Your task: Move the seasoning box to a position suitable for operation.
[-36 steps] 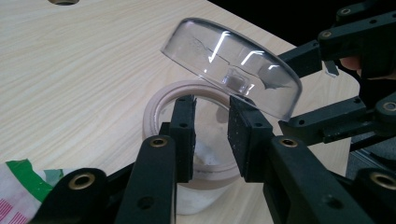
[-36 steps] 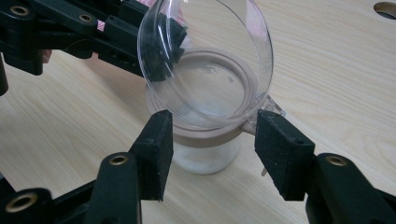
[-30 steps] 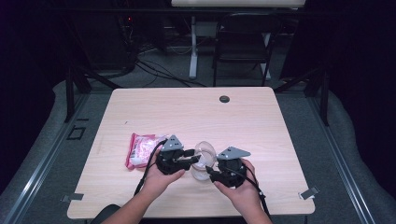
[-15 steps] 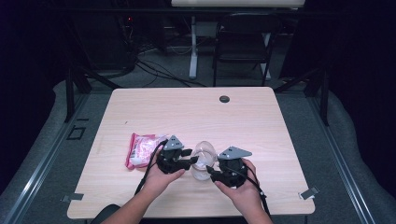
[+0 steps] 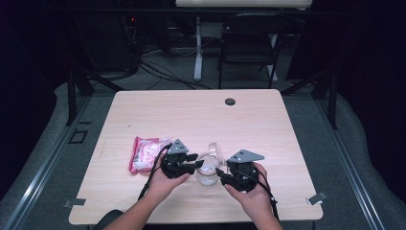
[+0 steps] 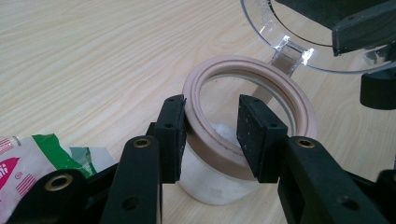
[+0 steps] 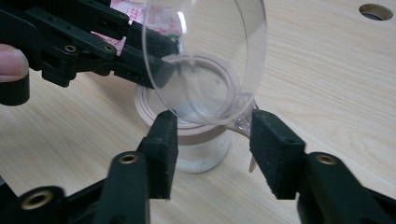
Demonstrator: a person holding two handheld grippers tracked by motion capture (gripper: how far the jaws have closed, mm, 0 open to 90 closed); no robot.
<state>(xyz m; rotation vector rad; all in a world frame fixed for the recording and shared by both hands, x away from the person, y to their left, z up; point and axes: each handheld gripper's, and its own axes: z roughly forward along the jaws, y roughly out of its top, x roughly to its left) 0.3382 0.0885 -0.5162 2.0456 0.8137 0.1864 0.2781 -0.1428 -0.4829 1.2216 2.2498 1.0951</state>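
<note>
Small clear plastic jar (image 6: 219, 182) with tan rim ring and hinged clear lid (image 7: 205, 60) raised — light, stiff, slick. Stands near the pale wooden surface's (image 5: 268, 124) front edge. Left tool (image 6: 210, 135) straddles the rim wall; best hold. Right tool (image 7: 210, 149), just narrowing, flanks the lid's hinge — contact unclear.

Both forearms enter from near edge. Left gripper (image 5: 194, 164) and right gripper (image 5: 221, 173) point inward, tips near; right jaws just closing.
</note>
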